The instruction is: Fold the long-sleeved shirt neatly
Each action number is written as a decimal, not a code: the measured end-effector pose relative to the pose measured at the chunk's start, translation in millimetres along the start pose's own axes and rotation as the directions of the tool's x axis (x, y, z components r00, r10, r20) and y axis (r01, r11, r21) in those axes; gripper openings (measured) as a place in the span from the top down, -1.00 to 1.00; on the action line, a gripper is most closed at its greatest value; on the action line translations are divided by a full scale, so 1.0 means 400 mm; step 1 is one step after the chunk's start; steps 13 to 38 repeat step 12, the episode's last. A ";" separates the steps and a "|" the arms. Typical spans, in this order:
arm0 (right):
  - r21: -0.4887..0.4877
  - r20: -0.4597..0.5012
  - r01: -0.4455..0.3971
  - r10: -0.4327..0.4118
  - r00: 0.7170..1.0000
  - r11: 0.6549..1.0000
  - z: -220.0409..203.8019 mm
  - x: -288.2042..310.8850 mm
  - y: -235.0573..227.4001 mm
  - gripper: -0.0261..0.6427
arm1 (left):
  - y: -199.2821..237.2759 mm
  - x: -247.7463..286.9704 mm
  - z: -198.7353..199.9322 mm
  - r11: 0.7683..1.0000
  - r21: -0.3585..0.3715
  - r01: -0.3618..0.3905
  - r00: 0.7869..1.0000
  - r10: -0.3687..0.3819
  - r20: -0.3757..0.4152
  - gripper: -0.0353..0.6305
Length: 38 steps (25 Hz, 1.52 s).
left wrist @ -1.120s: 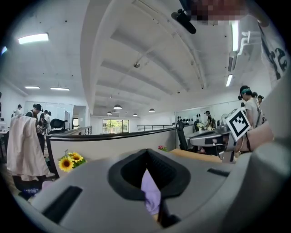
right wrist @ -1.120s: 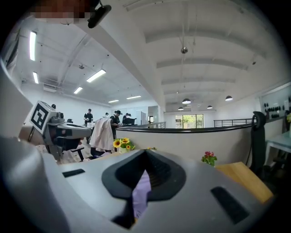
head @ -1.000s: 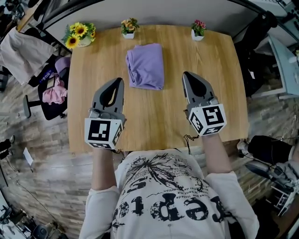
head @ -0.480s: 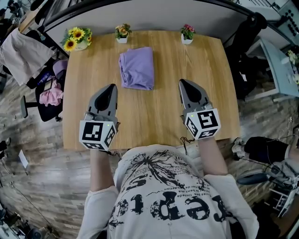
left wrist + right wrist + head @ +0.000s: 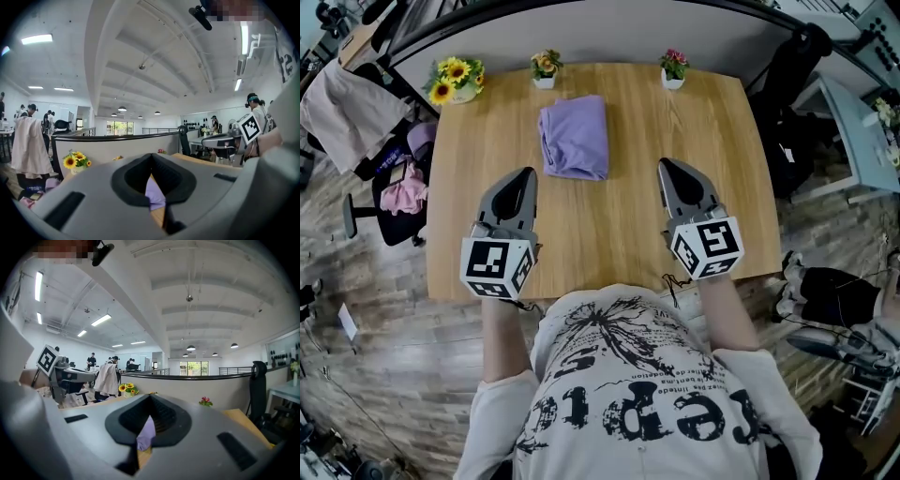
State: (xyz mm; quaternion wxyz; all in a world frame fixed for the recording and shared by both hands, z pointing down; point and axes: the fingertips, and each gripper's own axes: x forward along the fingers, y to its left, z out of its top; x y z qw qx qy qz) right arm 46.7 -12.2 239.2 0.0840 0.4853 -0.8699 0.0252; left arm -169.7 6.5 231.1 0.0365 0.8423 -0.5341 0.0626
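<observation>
Shirt [image 5: 574, 136], purple and folded into a compact rectangle, lies on the far half of the wooden worktop [image 5: 609, 234], left of centre. It sits near three small flower pots along the far edge: sunflowers [image 5: 455, 77], an orange bloom [image 5: 544, 66] and a pink bloom [image 5: 673, 66]. Left tool [image 5: 528, 172] and right tool [image 5: 666, 164] are held over the near half, one to each side and apart from the shirt, each with its jaws closed together on nothing.
</observation>
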 end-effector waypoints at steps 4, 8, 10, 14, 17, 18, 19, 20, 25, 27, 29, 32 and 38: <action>-0.012 -0.003 0.000 0.000 1.000 1.000 -0.001 0.004 0.011 0.94 | 0.015 -0.013 -0.005 0.999 -0.023 -0.022 1.000 0.022 0.004 0.88; -0.013 0.000 0.001 -0.001 1.000 1.000 0.004 0.005 0.016 0.94 | 0.015 -0.016 -0.003 1.000 -0.016 -0.016 1.000 0.016 -0.003 0.88; -0.011 0.001 0.006 -0.006 1.000 1.000 0.003 0.002 0.014 0.94 | 0.010 -0.018 -0.004 1.000 -0.010 -0.009 1.000 0.009 -0.005 0.88; -0.010 0.002 0.013 -0.013 1.000 1.000 0.000 -0.001 0.011 0.94 | 0.004 -0.019 -0.006 1.000 -0.005 -0.003 1.000 0.003 -0.004 0.88; -0.010 0.002 0.013 -0.013 1.000 1.000 0.000 -0.001 0.011 0.94 | 0.004 -0.019 -0.006 1.000 -0.005 -0.003 1.000 0.003 -0.004 0.88; -0.010 0.002 0.013 -0.013 1.000 1.000 0.000 -0.001 0.011 0.94 | 0.004 -0.019 -0.006 1.000 -0.005 -0.003 1.000 0.003 -0.004 0.88; -0.010 0.002 0.013 -0.013 1.000 1.000 0.000 -0.001 0.011 0.94 | 0.004 -0.019 -0.006 1.000 -0.005 -0.003 1.000 0.003 -0.004 0.88; -0.010 0.002 0.013 -0.013 1.000 1.000 0.000 -0.001 0.011 0.94 | 0.004 -0.019 -0.006 1.000 -0.005 -0.003 1.000 0.003 -0.004 0.88; -0.010 0.002 0.013 -0.013 1.000 1.000 0.000 -0.001 0.011 0.94 | 0.004 -0.019 -0.006 1.000 -0.005 -0.003 1.000 0.003 -0.004 0.88; -0.010 0.002 0.013 -0.013 1.000 1.000 0.000 -0.001 0.011 0.94 | 0.004 -0.019 -0.006 1.000 -0.005 -0.003 1.000 0.003 -0.004 0.88; -0.010 0.002 0.013 -0.013 1.000 1.000 0.000 -0.001 0.011 0.94 | 0.004 -0.019 -0.006 1.000 -0.005 -0.003 1.000 0.003 -0.004 0.88; -0.010 0.002 0.013 -0.013 1.000 1.000 0.000 -0.001 0.011 0.94 | 0.004 -0.019 -0.006 1.000 -0.005 -0.003 1.000 0.003 -0.004 0.88; -0.010 0.002 0.013 -0.013 1.000 1.000 0.000 -0.001 0.011 0.94 | 0.004 -0.019 -0.006 1.000 -0.005 -0.003 1.000 0.003 -0.004 0.88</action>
